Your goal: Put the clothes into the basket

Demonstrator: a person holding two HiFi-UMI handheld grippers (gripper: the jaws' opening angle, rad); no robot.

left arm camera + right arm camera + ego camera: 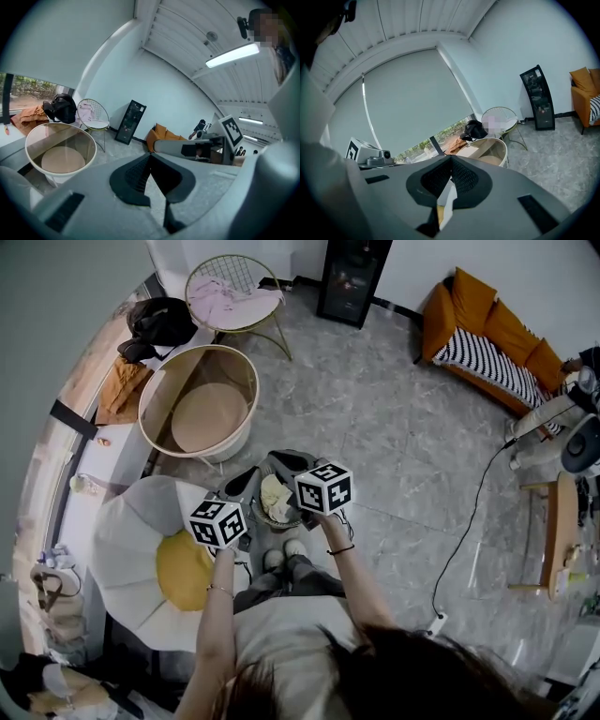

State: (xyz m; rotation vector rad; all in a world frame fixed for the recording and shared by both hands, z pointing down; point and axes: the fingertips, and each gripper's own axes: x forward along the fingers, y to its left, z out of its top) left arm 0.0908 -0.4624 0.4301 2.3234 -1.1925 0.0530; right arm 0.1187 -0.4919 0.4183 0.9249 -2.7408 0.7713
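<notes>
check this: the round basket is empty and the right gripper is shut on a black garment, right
Wrong on colour: the garment in the right gripper is pale cream, not black; the right gripper view shows it between the shut jaws. The round basket is empty.

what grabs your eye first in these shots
Dead centre, the left hand-held gripper and the right hand-held gripper, each with a marker cube, are held side by side, the right one shut on a pale cloth. Up left stands the big round basket; an orange sofa sits at upper right.
</notes>
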